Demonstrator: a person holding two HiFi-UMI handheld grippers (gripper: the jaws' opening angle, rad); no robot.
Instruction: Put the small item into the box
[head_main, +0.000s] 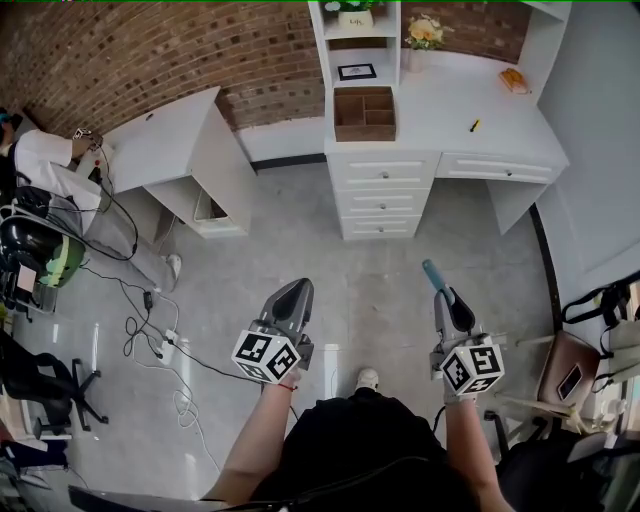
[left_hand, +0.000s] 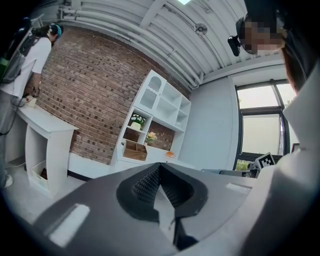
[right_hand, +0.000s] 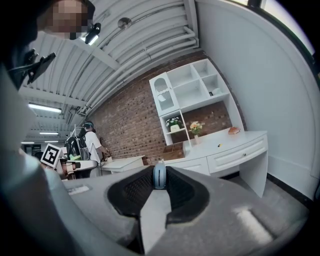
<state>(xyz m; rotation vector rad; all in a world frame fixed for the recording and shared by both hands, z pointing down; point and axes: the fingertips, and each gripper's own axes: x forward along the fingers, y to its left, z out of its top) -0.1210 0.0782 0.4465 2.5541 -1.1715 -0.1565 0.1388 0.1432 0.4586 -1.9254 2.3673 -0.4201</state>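
Right gripper (head_main: 441, 293) clamped on small blue item (right_hand: 159, 176); item pokes past jaw tips, above grey floor (head_main: 380, 270). Left gripper (head_main: 294, 298) jaws together, nothing between. Wooden box (head_main: 364, 113) sits on white desk (head_main: 470, 100) by brick wall (head_main: 150, 50), well apart from both grippers.
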